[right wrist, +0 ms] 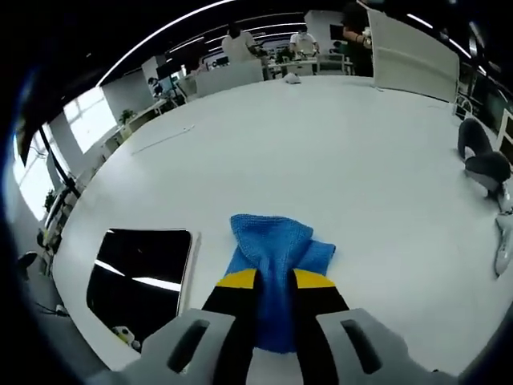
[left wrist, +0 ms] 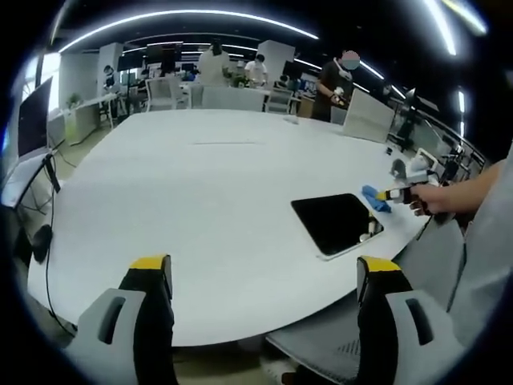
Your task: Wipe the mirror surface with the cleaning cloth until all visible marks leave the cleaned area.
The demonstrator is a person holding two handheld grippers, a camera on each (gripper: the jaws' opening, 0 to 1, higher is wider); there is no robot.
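- Two jaws of the right gripper (right wrist: 275, 281) pinch the blue cloth (right wrist: 276, 253) on the white table (right wrist: 321, 160), just beside the mirror (right wrist: 140, 273).
- Left gripper (left wrist: 264, 273): jaws wide apart, well short of the mirror.

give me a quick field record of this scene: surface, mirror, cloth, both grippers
surface: large white oval table
mirror: dark rectangular mirror with white frame, lying flat near the table edge
cloth: blue knitted cleaning cloth, on the table beside the mirror, not on the glass
right gripper: yellow-tipped black gripper, shut on the cloth
left gripper: matching yellow-tipped gripper, open, holding nothing, off the table edge
wiping: not yet on the mirror
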